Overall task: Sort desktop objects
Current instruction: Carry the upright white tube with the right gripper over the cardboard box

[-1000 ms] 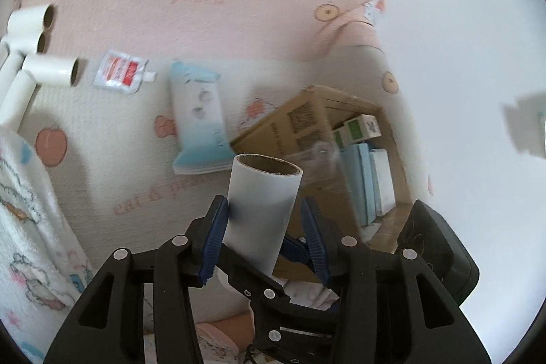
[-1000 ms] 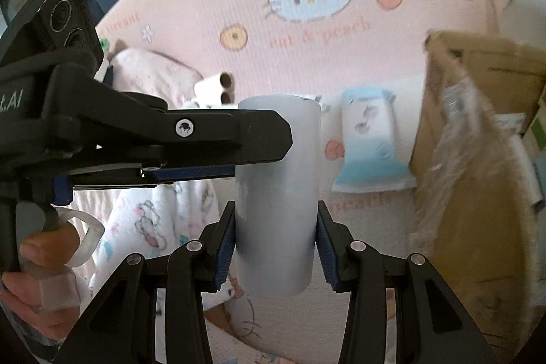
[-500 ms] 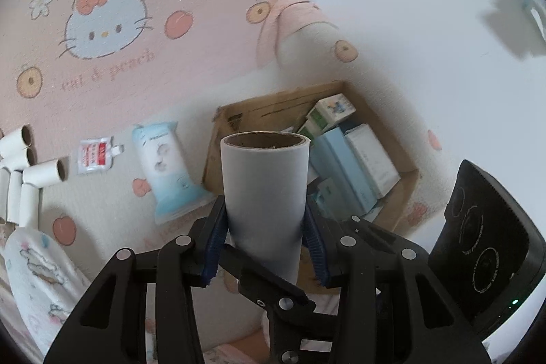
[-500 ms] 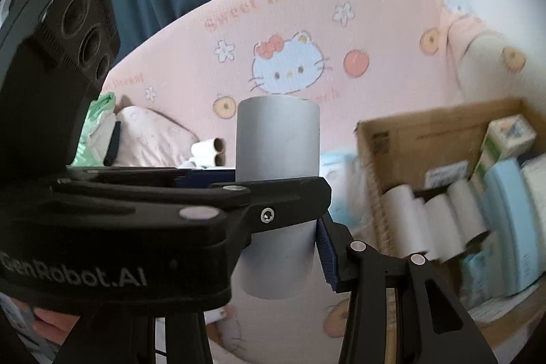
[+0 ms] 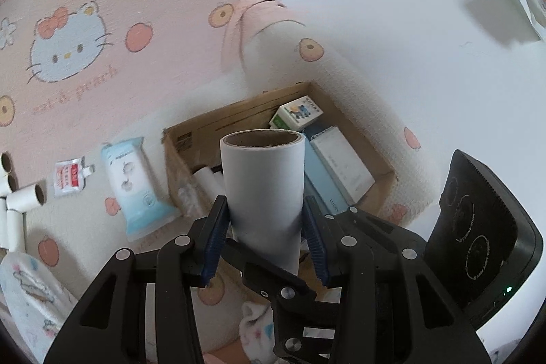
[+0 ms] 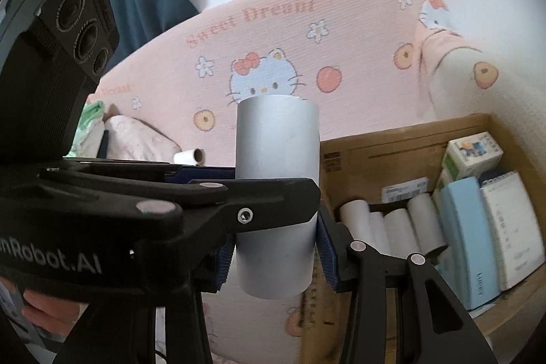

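over at the far left of the left wrist view, loose paper tubes [image 5: 25,201] lie on the cream sofa seat [image 5: 85,227], then a small red-and-white sachet [image 5: 70,177], then a pale blue wipes pack [image 5: 134,188] flat beside the cardboard box [image 5: 382,185]. dead centre, the left hand-held gripper [image 5: 266,239] is clamped on an upright paper roll core [image 5: 262,193], blue pads [image 5: 215,239] pressing both sides, the brown open end up, held above the near edge of the box. inside the box: white rolls, pale blue and white packs, a small green-and-white carton [image 5: 296,117]. at right, the black body of the other device. switching to the right wrist view, the left unit crosses in from the left, and the right hand-held gripper [image 6: 276,249] is gripping the lower part of that same upright core [image 6: 278,193], so both are on one roll. right of it the box [image 6: 361,156] sits open, with white rolls [image 6: 392,227] lined up and tall packs [image 6: 457,244] standing.
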